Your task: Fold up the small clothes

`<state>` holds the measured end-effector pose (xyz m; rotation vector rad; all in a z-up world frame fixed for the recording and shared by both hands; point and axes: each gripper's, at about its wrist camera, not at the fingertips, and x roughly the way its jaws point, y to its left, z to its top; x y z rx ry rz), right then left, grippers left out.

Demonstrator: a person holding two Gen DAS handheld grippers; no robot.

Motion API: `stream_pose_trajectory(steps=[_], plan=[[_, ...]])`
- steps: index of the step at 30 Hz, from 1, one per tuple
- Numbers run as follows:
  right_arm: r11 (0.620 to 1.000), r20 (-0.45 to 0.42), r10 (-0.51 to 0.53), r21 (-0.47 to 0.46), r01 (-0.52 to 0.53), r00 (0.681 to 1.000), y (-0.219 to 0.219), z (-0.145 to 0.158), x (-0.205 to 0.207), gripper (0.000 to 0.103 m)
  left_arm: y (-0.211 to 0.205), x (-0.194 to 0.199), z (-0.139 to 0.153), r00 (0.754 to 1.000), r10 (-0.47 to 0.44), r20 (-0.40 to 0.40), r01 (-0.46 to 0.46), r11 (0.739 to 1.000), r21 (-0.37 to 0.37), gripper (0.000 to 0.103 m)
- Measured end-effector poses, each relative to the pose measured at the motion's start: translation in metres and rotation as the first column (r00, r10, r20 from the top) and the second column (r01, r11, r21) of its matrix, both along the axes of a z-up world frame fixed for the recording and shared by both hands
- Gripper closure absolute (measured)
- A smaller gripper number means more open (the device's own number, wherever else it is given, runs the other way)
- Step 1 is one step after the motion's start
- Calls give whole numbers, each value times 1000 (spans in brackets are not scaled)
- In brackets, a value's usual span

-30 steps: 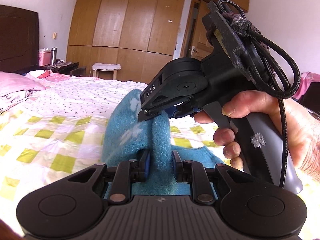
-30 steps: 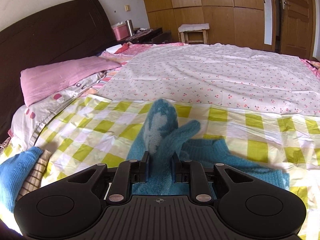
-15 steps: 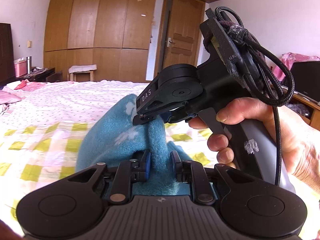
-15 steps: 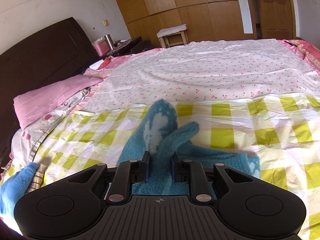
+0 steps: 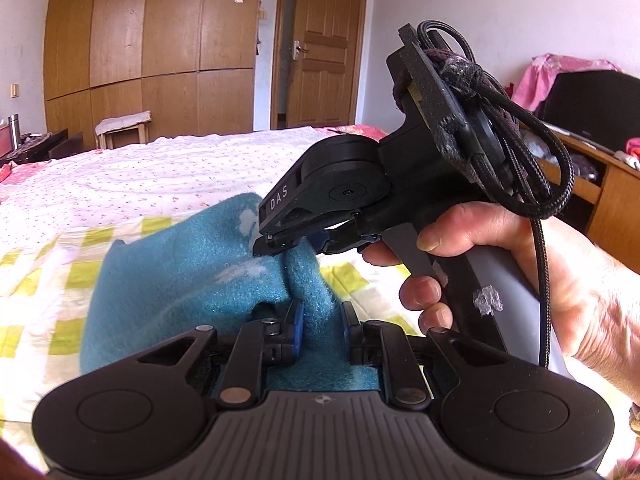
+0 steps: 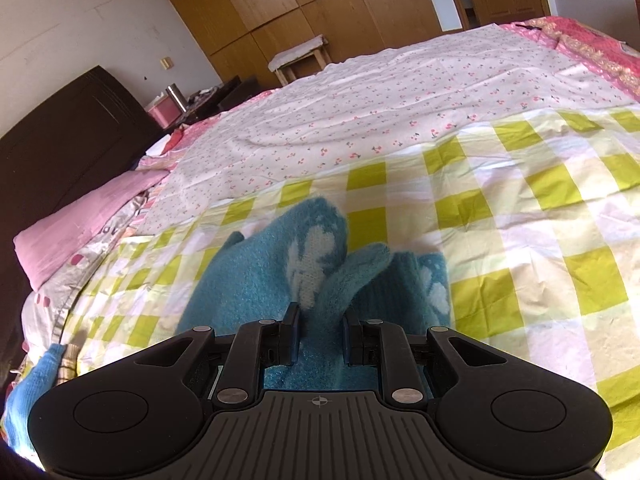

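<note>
A fuzzy teal garment [image 5: 180, 280] with white patches hangs bunched above the yellow-check sheet [image 5: 36, 280]. My left gripper [image 5: 320, 326] is shut on a thick fold of it. In the same view a hand holds my right gripper [image 5: 280, 246] just ahead and to the right, its tips pinching the garment's upper edge. In the right wrist view the right gripper [image 6: 319, 330] is shut on a fold of the teal garment [image 6: 256, 280]. Part of the garment lies on the sheet to the right of that fold. The garment's lower edge is hidden behind the gripper bodies.
A floral sheet [image 6: 400, 100] covers the far half of the bed. A pink pillow [image 6: 80, 232] and a dark headboard [image 6: 60, 140] are at the left. Stacked clothes [image 6: 36, 376] sit at the near left corner. Beyond the bed are a stool [image 5: 124, 124], a door [image 5: 320, 48] and a desk [image 5: 600, 184].
Both grippers have carried the pinched garment sideways across the bed and slightly lower. The right view has rolled. The held fold now sits close beside the part lying on the sheet. Grips unchanged.
</note>
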<state>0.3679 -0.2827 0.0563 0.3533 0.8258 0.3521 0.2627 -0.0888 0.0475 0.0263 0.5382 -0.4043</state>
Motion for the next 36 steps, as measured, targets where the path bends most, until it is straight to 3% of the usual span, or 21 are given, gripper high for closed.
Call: stream_pose_trajectory(steps=[9,17,20,24,29,33,36], plan=[[999,-29,-6,47,8,1000,-15,-21,5,84,-16,-13,-9,1000,-19,2,18,998,56,78],[998,-28,3,67,-1,1000,-18,-24,3,84,-7,-70,-8,990,-22,142,0,987,159,61],[998,-29,6,67,-4,1000,-18,-24,2,84,-6,-79,-10,981,-29,192,-14,975,222,55],[998,-29,12,64,-10,1000,-17,-25,0,84,-2,-89,-13,975,-27,220,-27,970,241,49],[998,-32,8,70,-6,999,-19,-27,2,84,-1,-103,-22,960,-36,278,-60,943,328,44],[997,-37,7,78,-5,999,-21,-29,3,84,-3,-88,-41,968,-23,252,-80,916,393,44],[997,-35,13,71,-10,999,-20,-29,3,84,-12,-80,-51,959,-37,282,-102,882,460,44]])
